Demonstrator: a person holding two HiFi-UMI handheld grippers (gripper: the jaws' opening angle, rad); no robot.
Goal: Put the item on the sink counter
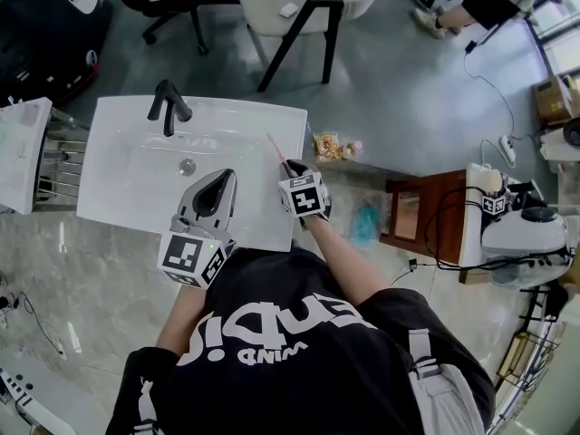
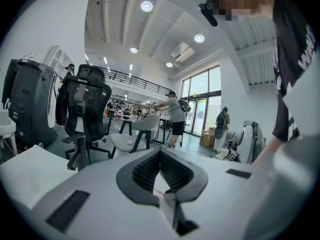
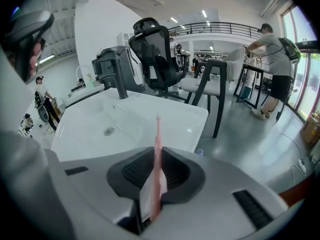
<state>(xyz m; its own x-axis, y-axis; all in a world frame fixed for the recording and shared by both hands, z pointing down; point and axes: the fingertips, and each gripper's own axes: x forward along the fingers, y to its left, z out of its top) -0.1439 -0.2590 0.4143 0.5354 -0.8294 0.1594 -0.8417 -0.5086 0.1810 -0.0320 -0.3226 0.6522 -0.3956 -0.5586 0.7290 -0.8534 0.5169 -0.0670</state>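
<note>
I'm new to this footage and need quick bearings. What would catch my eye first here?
A pink toothbrush, gripped in the right tool and sticking out over the right side of the white sink. Next, the black faucet at the basin's far edge, stark against the white. The left tool, shut and empty, is above the basin's near side.

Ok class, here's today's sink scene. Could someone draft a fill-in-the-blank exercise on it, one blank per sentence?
1. The right gripper is shut on a slender ____ item.
2. The faucet on the white sink is ____ in colour.
3. The left gripper is shut, with ____ between its jaws.

Missing words: pink; black; nothing
</note>
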